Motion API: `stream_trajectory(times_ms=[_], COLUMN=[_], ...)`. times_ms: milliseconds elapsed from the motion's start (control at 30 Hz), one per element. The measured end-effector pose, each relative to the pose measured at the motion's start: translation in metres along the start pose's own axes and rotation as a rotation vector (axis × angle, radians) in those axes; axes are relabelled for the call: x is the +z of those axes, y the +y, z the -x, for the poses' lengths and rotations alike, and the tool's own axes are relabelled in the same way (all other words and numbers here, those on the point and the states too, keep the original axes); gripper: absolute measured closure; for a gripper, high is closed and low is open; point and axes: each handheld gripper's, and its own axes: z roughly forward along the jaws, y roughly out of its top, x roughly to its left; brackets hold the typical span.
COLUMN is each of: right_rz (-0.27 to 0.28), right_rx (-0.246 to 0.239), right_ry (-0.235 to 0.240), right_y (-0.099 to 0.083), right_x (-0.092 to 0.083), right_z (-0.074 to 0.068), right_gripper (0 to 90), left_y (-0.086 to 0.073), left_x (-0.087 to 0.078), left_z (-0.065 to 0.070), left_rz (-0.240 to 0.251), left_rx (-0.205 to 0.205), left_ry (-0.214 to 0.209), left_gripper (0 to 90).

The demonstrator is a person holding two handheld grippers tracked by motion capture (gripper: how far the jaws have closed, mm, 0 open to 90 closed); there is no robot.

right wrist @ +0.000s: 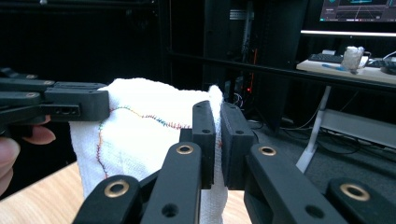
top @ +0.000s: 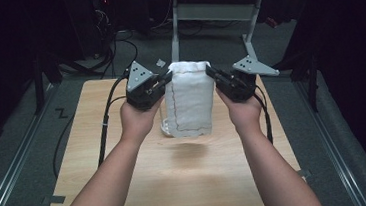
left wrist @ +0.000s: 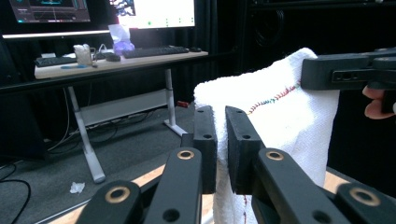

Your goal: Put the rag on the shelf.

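Dim room, table lit fr. above

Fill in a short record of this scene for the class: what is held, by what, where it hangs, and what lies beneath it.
held item: white towel with coloured stitching
left gripper: shut on the towel's upper left corner
right gripper: shut on the towel's upper right corner
towel position: hanging upright between the grippers, lifted off the table
surface below: wooden table, with the towel's shadow on it

towel (top: 190,102) hiding a clear object (top: 164,127) behind it (kind unclear), elbows cut off below
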Motion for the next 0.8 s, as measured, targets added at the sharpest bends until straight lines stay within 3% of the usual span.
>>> stream_trajectory(times_ms=[167, 400, 800], right_rz=[-0.013, -0.019, -0.044], right_rx=[0.009, 0.008, 0.024], right_ry=[-0.002, -0.006, -0.009], right_y=[0.006, 0.016, 0.021], right_x=[0.013, 0.024, 0.053], right_z=[0.005, 0.010, 0.023], right_gripper=[86.2, 86.3, 86.2], left_y=[0.006, 0.011, 0.021], left_x=[0.008, 0.014, 0.036], left_z=[-0.009, -0.018, -0.040], left_rz=[-0.005, 0.008, -0.001], left_rx=[-0.005, -0.045, -0.056], left_ry=[0.002, 0.021, 0.048], left_gripper=[83.7, 83.7, 83.5])
